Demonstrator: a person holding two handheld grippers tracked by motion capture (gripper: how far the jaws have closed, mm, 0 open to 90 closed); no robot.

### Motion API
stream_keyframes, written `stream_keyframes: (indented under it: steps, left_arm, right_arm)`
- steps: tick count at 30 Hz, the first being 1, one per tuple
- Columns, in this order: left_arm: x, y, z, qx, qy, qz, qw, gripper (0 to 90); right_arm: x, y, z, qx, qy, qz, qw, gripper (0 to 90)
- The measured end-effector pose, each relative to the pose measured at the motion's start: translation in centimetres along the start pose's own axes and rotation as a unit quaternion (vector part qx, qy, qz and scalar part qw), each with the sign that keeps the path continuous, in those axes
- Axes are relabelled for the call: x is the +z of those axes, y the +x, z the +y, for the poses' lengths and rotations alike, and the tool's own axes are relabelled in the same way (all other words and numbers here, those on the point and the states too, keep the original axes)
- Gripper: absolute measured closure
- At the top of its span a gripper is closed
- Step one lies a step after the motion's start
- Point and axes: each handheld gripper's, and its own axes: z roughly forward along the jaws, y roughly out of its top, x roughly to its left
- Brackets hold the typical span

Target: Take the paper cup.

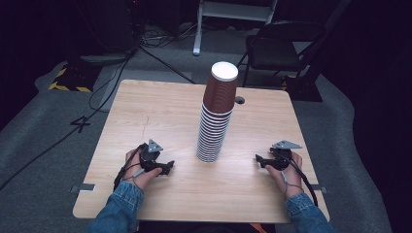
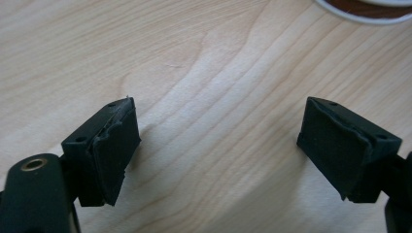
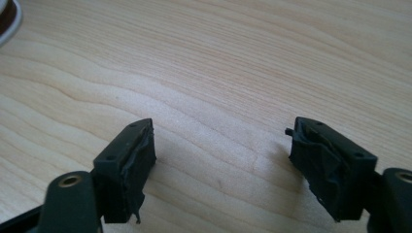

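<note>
A tall stack of upside-down brown paper cups with white rims stands at the middle of the wooden table. My left gripper rests low over the table to the stack's left, open, with bare wood between its jaws. The bottom rim of the stack shows at the top right of the left gripper view. My right gripper sits to the stack's right, open and holding nothing. A bit of a cup rim shows at the top left of the right gripper view.
A small dark hole is in the tabletop behind the stack. A black chair stands beyond the far right corner. Cables run over the grey floor at the left. Metal brackets stick out at the near table edges.
</note>
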Motion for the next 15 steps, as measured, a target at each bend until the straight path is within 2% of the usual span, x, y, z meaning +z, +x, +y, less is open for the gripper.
stream_keyframes:
  steps: [2, 4, 5, 6, 8, 11, 13, 14, 15]
  left_arm:
    - [-0.3, 0.1, 0.3, -0.029, 0.003, -0.021, 0.9994, 20.4]
    - [-0.7, 0.2, 0.7, -0.014, 0.002, -0.009, 0.9999, 21.2]
    - [-1.2, 0.1, 1.1, -0.014, 0.008, -0.008, 0.9998, 21.3]
    - [-1.4, 0.1, 1.3, -0.014, 0.006, -0.009, 0.9998, 22.5]
    - [-2.2, -0.1, 2.1, -0.008, -0.005, -0.018, 0.9998, 22.2]
    - [-3.2, -0.5, 3.3, 0.005, -0.025, -0.025, 0.9994, 19.6]
    - [-4.2, -1.0, 4.3, 0.014, -0.051, -0.037, 0.9979, 17.8]
    - [-4.6, -1.3, 4.8, 0.015, -0.065, -0.046, 0.9967, 17.0]
    - [-5.1, -1.7, 5.3, 0.020, -0.083, -0.052, 0.9950, 16.6]
  right_arm:
    - [-0.1, -0.1, 0.1, -0.005, 0.010, 0.002, 0.9999, 24.6]
    - [-0.4, 0.0, 0.3, -0.011, 0.027, -0.001, 0.9996, 22.7]
    - [-0.6, 0.1, 0.4, -0.017, 0.034, -0.006, 0.9993, 22.9]
    - [-0.9, 0.4, 0.5, -0.025, 0.039, -0.017, 0.9988, 27.0]
    - [-1.7, 0.6, 0.7, -0.039, 0.038, -0.011, 0.9984, 28.4]
    - [-2.9, 0.9, 0.9, -0.031, 0.023, 0.006, 0.9992, 26.4]
    - [-3.8, 0.9, 1.1, -0.022, 0.011, 0.019, 0.9995, 20.4]
    - [-4.2, 1.0, 1.2, -0.019, 0.007, 0.025, 0.9995, 15.8]
    - [-4.5, 1.1, 1.2, -0.024, 0.009, 0.027, 0.9993, 15.1]
